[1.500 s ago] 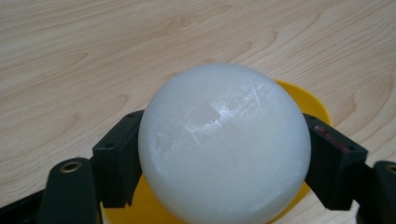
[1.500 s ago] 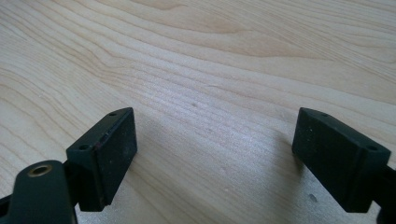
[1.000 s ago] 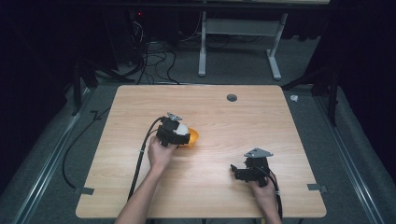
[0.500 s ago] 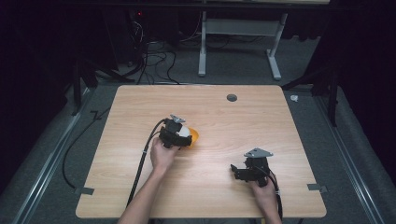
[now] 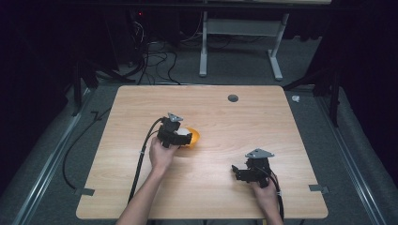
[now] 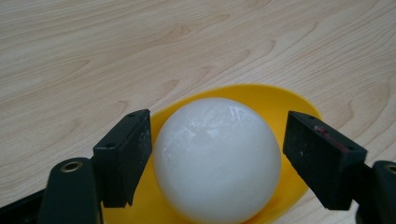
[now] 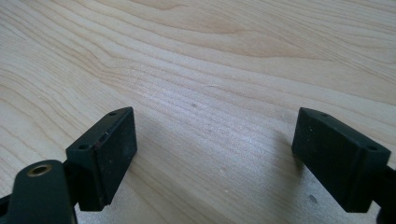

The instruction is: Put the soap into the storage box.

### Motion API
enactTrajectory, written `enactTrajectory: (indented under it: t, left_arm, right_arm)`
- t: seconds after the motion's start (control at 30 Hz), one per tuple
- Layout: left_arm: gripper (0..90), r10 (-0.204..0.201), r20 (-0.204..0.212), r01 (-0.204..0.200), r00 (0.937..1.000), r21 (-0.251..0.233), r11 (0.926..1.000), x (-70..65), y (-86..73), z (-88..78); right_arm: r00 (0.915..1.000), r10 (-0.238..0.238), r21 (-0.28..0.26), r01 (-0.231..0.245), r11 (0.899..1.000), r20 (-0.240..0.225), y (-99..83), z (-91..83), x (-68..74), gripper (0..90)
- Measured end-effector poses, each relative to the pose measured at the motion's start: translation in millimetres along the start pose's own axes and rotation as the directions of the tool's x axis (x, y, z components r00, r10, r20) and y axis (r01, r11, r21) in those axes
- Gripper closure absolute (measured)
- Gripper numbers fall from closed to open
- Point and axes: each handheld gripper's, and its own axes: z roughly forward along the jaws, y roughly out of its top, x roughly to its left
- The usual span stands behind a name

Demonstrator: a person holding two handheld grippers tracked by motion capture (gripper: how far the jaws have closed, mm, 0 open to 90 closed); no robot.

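White glossy ball (image 6: 217,158) sits between the left gripper (image 6: 217,161)'s jaws, pinched at its sides, resting in a shallow yellow plastic bowl (image 6: 275,100) directly beneath. Off to the right, the right gripper (image 7: 215,158) hangs spread, nothing between its jaws, well apart over bare wooden table (image 7: 210,60).

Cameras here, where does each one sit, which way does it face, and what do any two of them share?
High view: above the person's side, facing forward and down on the table; both forearms, left gripper, right gripper.
Left gripper view: on that gripper, facing along its jaws, which flank a white ball in a yellow bowl.
Right gripper view: along wide jaws at bare wood.
Shared: high and left gripper views show ball and bowl.
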Motion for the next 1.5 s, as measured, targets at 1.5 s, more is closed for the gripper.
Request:
enactTrajectory:
  t: [1.5]
  left_arm:
    - [21.9,-0.024,0.055,0.030,0.9982,-0.104,0.9941,12.9,-9.8,-64.2]
  right_arm:
    - [1.0000,0.003,-0.001,-0.003,1.000,-0.001,0.0,0.0,0.2,14.7]
